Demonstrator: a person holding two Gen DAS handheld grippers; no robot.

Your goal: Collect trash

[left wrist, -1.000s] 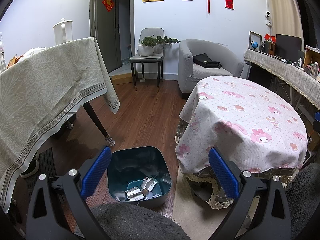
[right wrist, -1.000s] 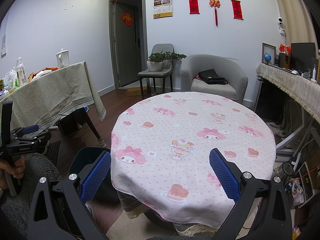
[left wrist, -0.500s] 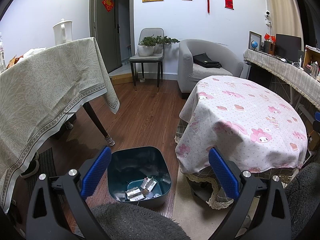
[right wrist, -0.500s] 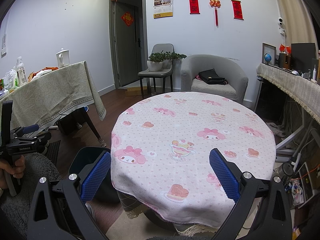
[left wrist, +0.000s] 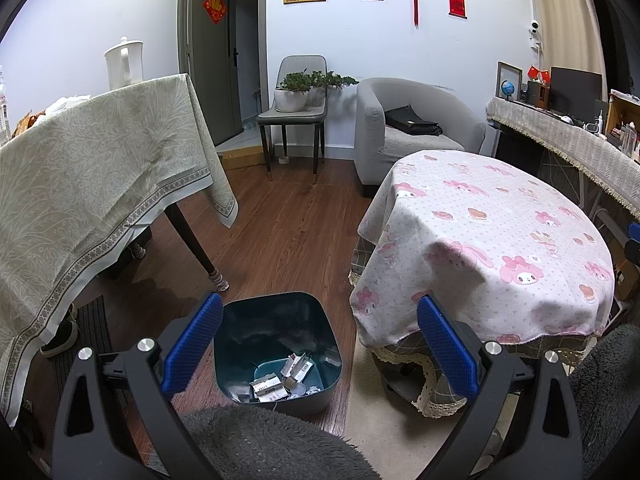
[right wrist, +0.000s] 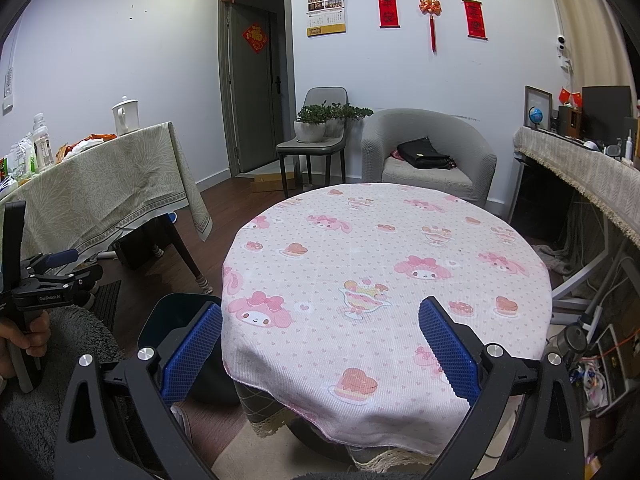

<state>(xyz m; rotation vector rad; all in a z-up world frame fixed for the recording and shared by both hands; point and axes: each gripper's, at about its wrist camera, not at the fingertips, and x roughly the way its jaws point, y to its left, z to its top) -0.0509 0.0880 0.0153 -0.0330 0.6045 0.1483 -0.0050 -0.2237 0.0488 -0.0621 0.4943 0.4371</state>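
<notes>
A dark teal trash bin stands on the wood floor below my left gripper, which is open and empty above it. Crumpled paper and wrapper trash lies at the bin's bottom. The bin's rim also shows in the right wrist view, left of the round table. My right gripper is open and empty, held over the near edge of the round table with the pink cartoon cloth. No trash shows on that cloth.
A table with a beige cloth stands at left, its leg near the bin. A grey armchair with a black bag, a chair with plants and a side counter are behind. A grey fuzzy cushion lies below.
</notes>
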